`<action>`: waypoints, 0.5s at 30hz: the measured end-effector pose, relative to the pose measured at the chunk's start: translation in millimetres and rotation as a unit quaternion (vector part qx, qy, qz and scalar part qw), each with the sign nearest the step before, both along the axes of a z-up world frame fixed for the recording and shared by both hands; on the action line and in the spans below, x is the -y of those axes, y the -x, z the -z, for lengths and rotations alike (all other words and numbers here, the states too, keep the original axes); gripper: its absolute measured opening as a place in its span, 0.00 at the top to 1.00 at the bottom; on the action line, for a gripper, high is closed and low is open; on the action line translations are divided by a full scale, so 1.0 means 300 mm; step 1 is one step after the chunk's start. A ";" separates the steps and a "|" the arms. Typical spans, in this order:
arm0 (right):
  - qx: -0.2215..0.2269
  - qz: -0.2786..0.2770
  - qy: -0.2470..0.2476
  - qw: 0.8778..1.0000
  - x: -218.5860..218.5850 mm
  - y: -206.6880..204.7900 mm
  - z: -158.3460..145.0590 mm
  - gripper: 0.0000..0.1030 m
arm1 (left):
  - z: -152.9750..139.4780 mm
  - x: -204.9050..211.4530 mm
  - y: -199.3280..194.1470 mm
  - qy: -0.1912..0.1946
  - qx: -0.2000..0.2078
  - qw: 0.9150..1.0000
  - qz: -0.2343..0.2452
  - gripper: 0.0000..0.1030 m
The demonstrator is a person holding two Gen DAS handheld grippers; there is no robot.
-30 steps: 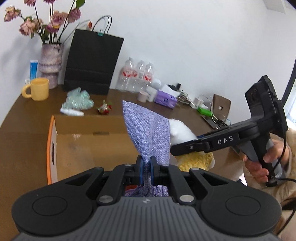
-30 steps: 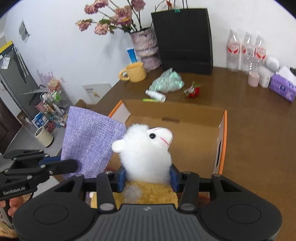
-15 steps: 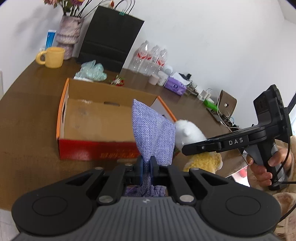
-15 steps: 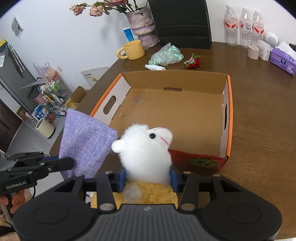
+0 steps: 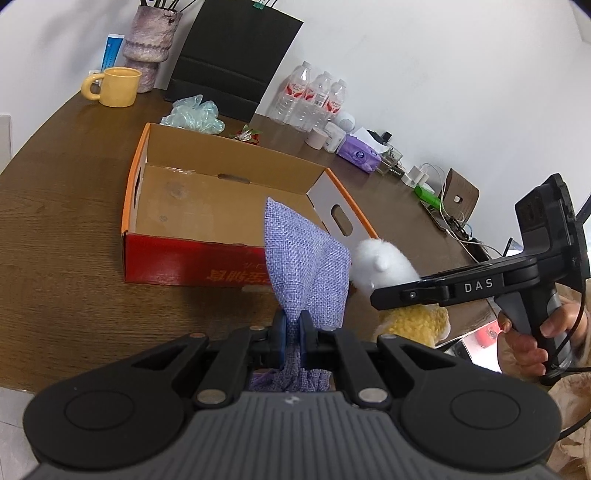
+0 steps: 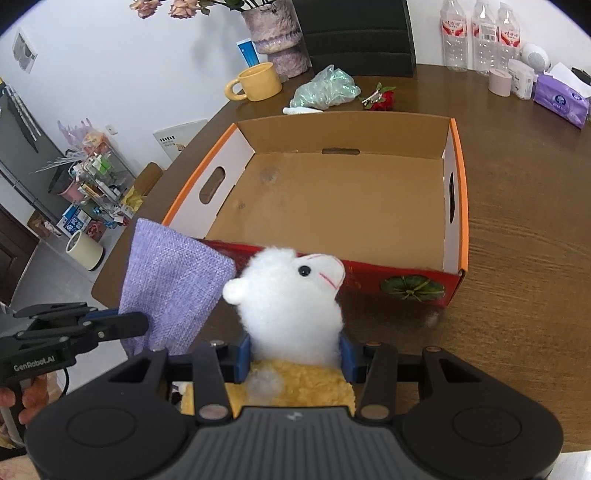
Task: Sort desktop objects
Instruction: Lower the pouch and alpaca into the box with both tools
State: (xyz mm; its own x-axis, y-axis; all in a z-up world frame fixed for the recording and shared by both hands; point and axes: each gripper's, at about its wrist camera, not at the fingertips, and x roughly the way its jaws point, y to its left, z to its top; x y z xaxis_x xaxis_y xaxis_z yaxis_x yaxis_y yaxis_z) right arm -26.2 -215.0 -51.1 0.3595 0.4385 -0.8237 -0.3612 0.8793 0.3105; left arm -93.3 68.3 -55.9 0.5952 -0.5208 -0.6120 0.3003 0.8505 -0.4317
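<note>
Both raised higher, my left hand-held gripper [image 5: 291, 326] pinches the purple woven fabric pouch [image 5: 308, 273] while my right hand-held gripper [image 6: 295, 356] clamps the white-and-yellow plush alpaca [image 6: 291, 299].

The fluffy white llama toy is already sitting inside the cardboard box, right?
Not quite. The fluffy white llama toy is outside the open cardboard box, held in the right gripper in front of its red wall. The right wrist view shows the box with nothing inside.

A cardboard box [image 6: 332, 206] is borne by the brown wooden table [image 6: 524, 229], with a yellow mug [image 6: 255, 82], vase [image 6: 275, 35] and water bottles [image 6: 480, 31] set beyond it.
</note>
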 end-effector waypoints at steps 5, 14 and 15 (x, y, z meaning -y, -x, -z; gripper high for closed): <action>-0.003 0.000 -0.002 1.000 0.004 0.006 0.015 0.57 | 0.002 0.003 0.004 -0.001 0.000 1.000 -0.001 0.93; 0.013 0.004 -0.020 1.000 0.022 -0.003 0.005 0.57 | -0.025 0.011 -0.004 -0.007 0.019 1.000 -0.003 0.93; 0.018 0.005 -0.022 1.000 0.022 -0.006 -0.003 0.57 | -0.034 0.011 -0.006 -0.004 0.024 1.000 -0.002 0.93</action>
